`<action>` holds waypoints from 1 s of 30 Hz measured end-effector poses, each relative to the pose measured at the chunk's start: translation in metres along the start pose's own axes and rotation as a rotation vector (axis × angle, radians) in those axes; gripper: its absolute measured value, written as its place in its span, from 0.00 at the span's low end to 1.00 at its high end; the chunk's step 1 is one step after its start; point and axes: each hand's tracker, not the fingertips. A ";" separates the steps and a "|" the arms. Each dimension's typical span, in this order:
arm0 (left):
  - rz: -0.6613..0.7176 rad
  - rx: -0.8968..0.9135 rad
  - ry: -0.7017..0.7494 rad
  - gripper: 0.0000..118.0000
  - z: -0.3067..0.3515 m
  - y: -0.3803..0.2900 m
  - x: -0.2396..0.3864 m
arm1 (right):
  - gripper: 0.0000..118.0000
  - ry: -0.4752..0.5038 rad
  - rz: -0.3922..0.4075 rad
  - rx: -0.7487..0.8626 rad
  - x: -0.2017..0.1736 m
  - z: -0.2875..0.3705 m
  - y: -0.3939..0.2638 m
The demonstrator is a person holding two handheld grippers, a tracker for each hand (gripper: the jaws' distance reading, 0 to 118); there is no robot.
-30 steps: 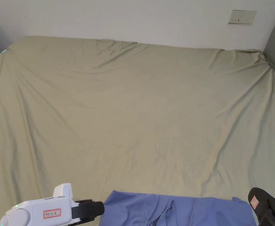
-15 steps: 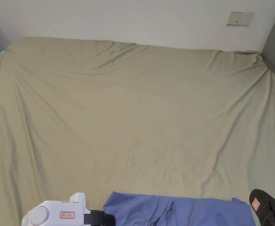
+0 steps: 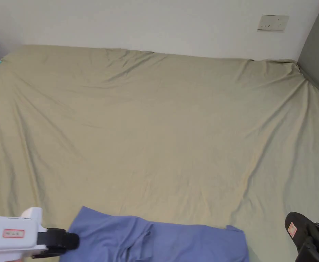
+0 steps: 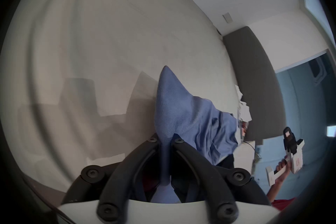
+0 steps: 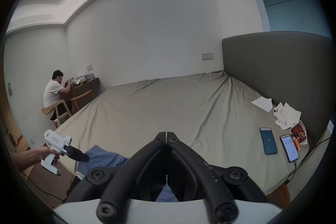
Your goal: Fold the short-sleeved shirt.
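**Left jaws pinching the shirt, right jaws closed**

My left gripper (image 4: 165,138) has its jaws clamped on a fold of the blue shirt (image 3: 162,238). My right gripper (image 5: 166,134) has its jaws pressed together, tips meeting with no cloth between them. The right gripper view adds two phones (image 5: 268,140) by the headboard (image 5: 272,68). The shirt lies at the bed sheet's (image 3: 155,129) near edge, between both grippers.

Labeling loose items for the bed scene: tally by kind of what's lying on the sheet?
Shirt: 1
Phones: 2
Tissues: 2
Snack packet: 1
Total: 6
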 end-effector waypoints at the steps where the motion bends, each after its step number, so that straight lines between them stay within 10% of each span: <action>1: 0.005 0.019 0.020 0.08 0.012 0.007 -0.007 | 0.00 0.004 0.004 0.000 -0.002 -0.001 0.000; 11: -0.141 0.041 0.143 0.08 0.039 0.014 0.081 | 0.00 0.023 0.003 -0.010 -0.006 -0.007 0.000; 26: -0.377 -0.237 -0.024 0.08 -0.172 -0.053 0.258 | 0.00 -0.045 -0.040 -0.036 0.022 0.007 -0.009; 30: -0.409 -0.252 0.072 0.49 -0.207 -0.067 0.256 | 0.00 -0.063 -0.055 -0.030 0.029 0.012 -0.010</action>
